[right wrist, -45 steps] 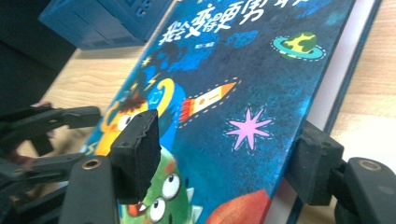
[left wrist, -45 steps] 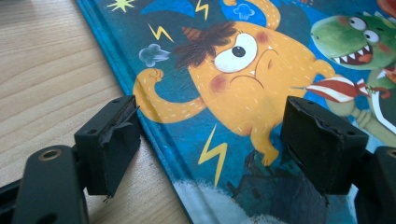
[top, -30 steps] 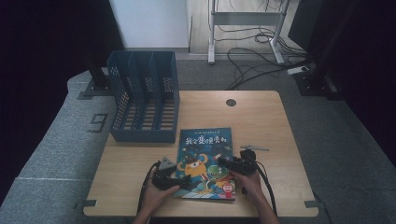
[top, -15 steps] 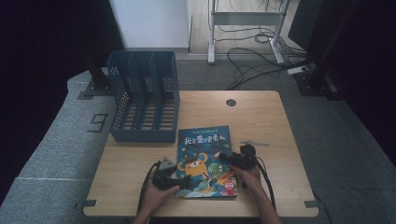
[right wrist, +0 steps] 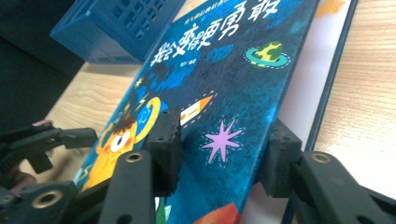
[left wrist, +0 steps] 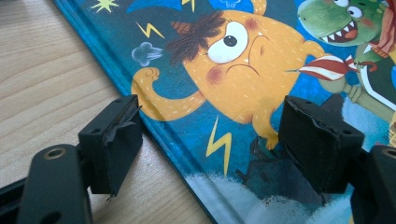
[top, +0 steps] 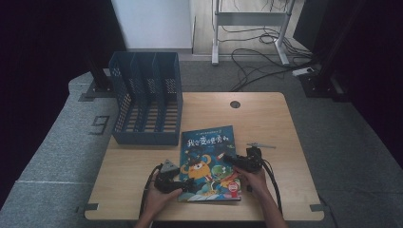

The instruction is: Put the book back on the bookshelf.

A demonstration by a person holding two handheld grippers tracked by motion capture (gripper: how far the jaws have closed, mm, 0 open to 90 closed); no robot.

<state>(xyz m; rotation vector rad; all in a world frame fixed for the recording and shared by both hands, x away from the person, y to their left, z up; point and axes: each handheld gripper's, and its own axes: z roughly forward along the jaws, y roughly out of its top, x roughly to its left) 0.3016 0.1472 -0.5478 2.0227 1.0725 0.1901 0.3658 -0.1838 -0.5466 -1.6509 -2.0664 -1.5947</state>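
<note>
A picture book (top: 209, 156) with a blue cover and an orange cartoon monster lies flat on the wooden table (top: 266, 118). My left gripper (top: 187, 183) stands open at the book's near left corner. In the left gripper view (left wrist: 210, 135) one jaw rests on the wood and the other over the cover (left wrist: 233, 70), astride the spine edge. My right gripper (top: 230, 160) is at the book's right edge. In the right gripper view (right wrist: 224, 140) its jaws have just been closing, one above the raised front cover (right wrist: 224, 70) and one beneath it, over the white pages, with a gap still showing.
A dark blue slotted file organizer (top: 145, 102) stands at the table's back left, close to the book's far left corner. A round cable hole (top: 235, 104) sits near the back edge. Cables and a desk frame lie on the floor beyond.
The right gripper has shifted slightly along the book's right edge. The left gripper and the book have stayed where they were.
</note>
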